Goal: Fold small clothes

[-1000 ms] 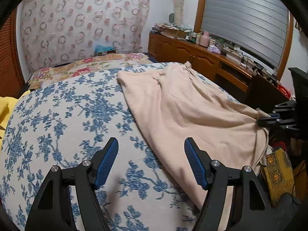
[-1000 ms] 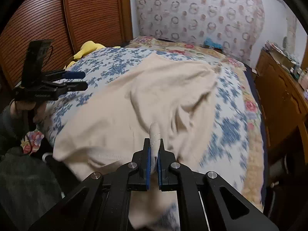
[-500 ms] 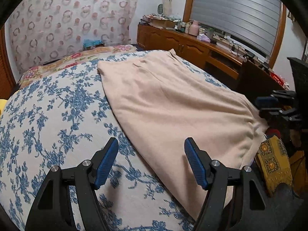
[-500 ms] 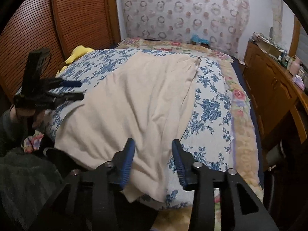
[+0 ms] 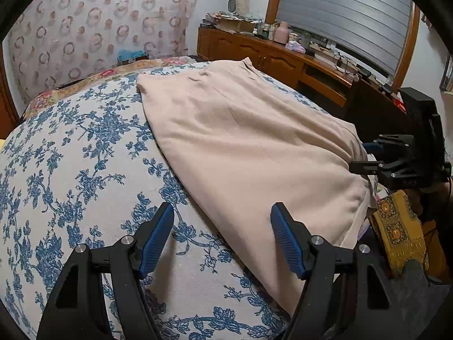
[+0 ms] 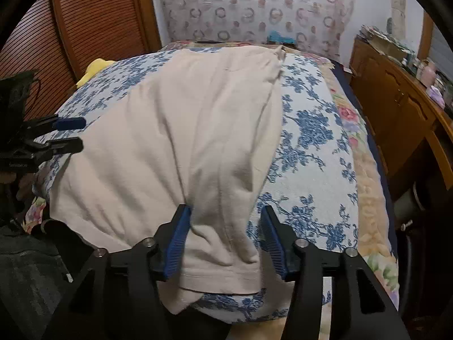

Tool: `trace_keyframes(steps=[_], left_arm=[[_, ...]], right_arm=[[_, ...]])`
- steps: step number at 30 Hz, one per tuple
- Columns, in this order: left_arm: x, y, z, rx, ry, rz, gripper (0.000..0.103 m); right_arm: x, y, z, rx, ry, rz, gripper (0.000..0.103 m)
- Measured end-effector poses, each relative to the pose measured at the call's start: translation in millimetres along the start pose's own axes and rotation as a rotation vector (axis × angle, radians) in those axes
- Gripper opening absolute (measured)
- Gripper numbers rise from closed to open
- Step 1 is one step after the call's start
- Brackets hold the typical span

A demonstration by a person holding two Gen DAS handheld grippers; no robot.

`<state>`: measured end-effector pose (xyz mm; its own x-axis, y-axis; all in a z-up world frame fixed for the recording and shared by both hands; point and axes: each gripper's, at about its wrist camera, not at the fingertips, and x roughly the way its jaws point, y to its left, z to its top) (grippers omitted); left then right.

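A beige knit garment (image 6: 181,141) lies spread flat on a bed covered by a white quilt printed with blue flowers (image 6: 311,141). In the right wrist view it fills the centre of the frame, running from the far end of the bed down to the near edge, where its hemmed corner droops over the side. The right gripper (image 6: 223,226), at the bottom centre, has its blue-padded jaws opening; a bunched fold of the garment sits between them, and the pads do not press on it. The left gripper (image 6: 70,136) shows at the left edge of that frame, beside the garment's left border.

In the left wrist view the garment (image 5: 240,141) crosses from the upper middle to the lower right. The left gripper (image 5: 222,235), at the bottom of the frame, stands wide open over the quilt (image 5: 85,170), holding nothing, with the garment's edge just past its right finger. The right gripper (image 5: 368,155) appears at the right edge by the garment's far border. A wooden dresser (image 5: 269,53) with clutter stands at the upper right.
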<state>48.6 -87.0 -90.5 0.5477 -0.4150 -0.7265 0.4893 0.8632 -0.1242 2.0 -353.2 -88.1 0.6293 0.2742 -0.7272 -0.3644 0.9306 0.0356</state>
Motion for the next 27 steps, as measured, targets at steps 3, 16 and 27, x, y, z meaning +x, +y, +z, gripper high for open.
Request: trace_keyframes(steps=[3, 16, 27], left_arm=[[1.9, -2.0, -1.3, 0.001, 0.010, -0.011, 0.072], [7.0, -8.1, -11.8, 0.035, 0.046, -0.002, 0.064], [2.8, -14.3, -12.2, 0.045, 0.076, -0.085, 0.016]], right_arm=[[0.1, -3.1, -1.9, 0.019, 0.004, -0.012, 0.063], [0.6, 14.3, -6.9, -0.054, 0.013, 0.064, 0.047], [0.2, 12.5, -9.6, -0.026, -0.021, 0.129, 0.007]])
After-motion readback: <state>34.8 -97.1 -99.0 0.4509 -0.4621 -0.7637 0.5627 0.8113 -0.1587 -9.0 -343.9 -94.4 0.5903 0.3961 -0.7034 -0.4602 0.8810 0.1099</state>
